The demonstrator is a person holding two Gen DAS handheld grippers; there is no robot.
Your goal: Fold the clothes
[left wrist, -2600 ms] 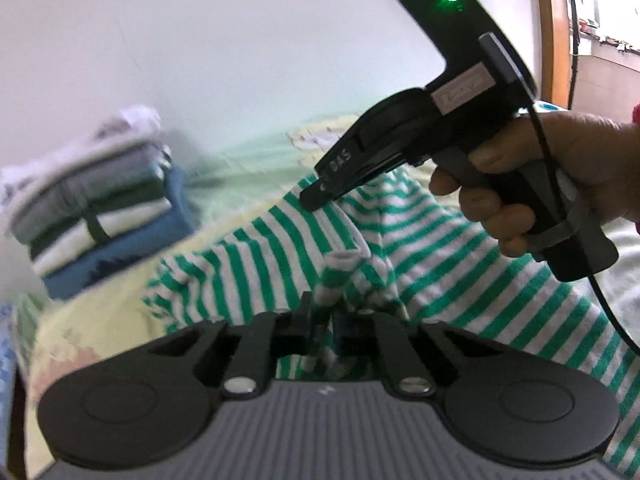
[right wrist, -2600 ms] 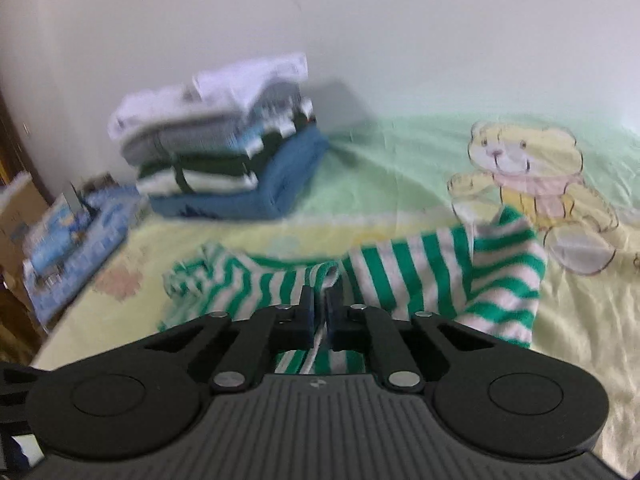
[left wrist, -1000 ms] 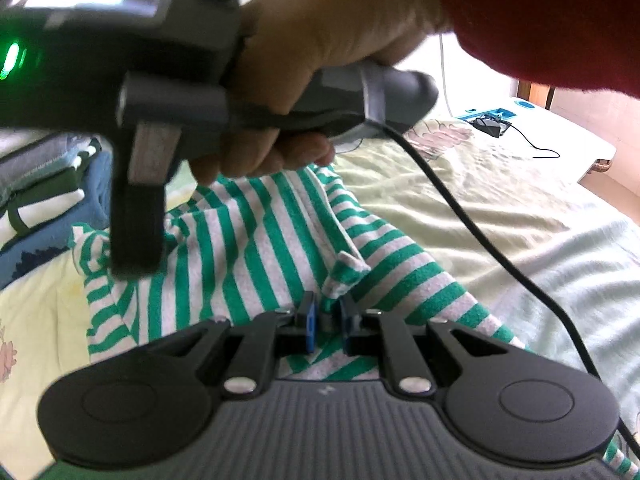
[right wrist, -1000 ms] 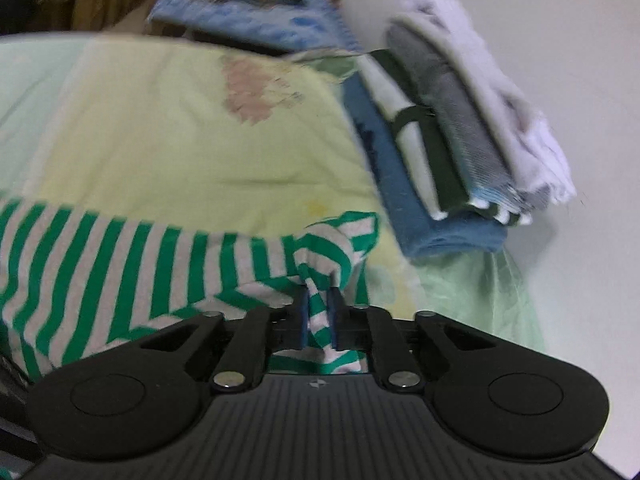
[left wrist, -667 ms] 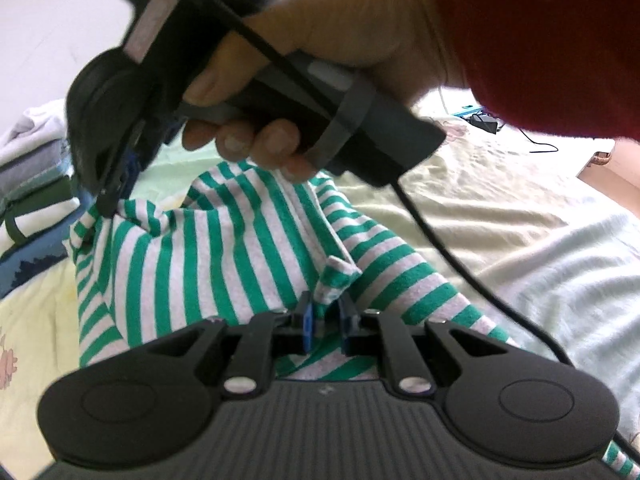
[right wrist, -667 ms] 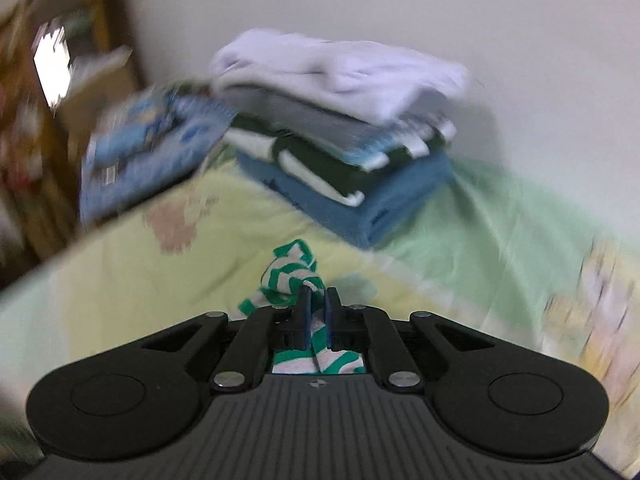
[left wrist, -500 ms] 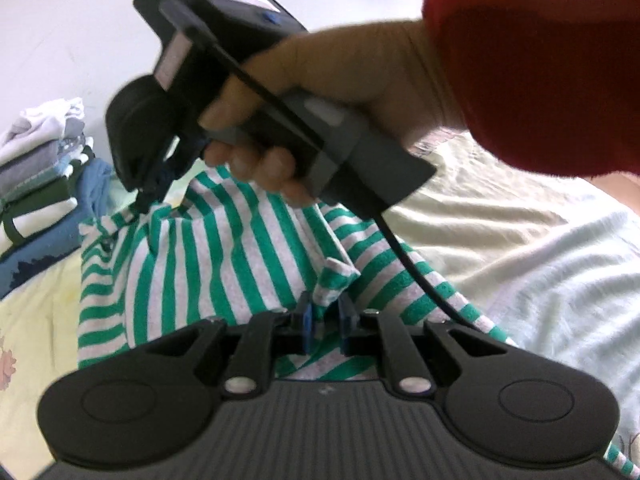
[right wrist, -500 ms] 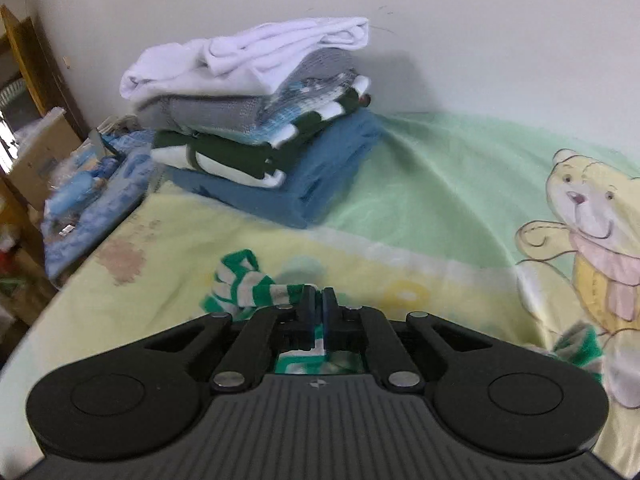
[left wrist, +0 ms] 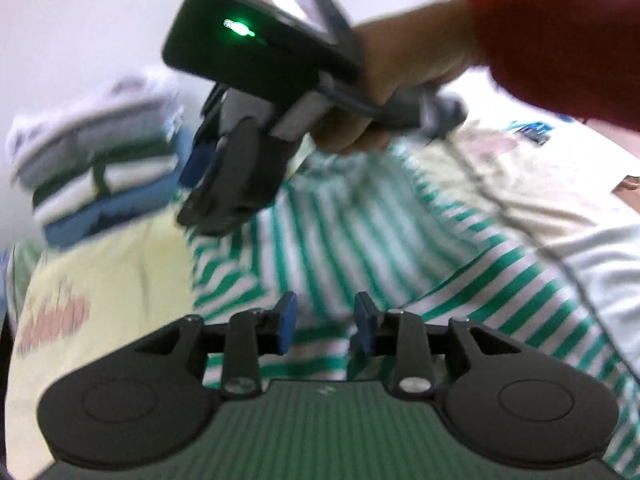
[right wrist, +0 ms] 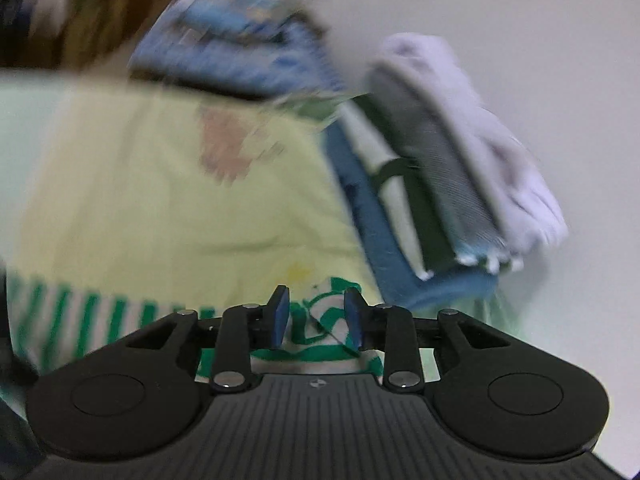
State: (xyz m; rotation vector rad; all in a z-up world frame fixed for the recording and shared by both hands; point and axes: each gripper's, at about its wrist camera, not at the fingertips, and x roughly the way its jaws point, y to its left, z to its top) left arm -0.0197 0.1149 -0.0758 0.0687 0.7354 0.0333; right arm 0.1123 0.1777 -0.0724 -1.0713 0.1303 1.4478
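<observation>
A green-and-white striped garment [left wrist: 360, 240] lies spread on the bed sheet [left wrist: 112, 272]. My left gripper [left wrist: 324, 320] hangs just over its near edge. Its jaws are opening, and the blue pads [left wrist: 286, 320] stand apart with striped cloth under the gap, not pinched. My right gripper [right wrist: 316, 316] is opening too. A bunched corner of the striped garment [right wrist: 324, 320] sits loose between its pads. In the left wrist view, a hand [left wrist: 384, 80] in a red sleeve holds the right gripper [left wrist: 212, 200] over the garment's far left corner.
A stack of folded clothes [right wrist: 432, 184] stands against the white wall; in the left wrist view this folded stack [left wrist: 104, 168] is at the far left. A blue patterned bundle [right wrist: 240, 48] lies past the bed's edge. A white blanket [left wrist: 600, 264] covers the right side.
Both grippers were shut on the striped cloth; their jaws now stand apart and the cloth is released. Both views have swung and blurred, and the garment lies flatter.
</observation>
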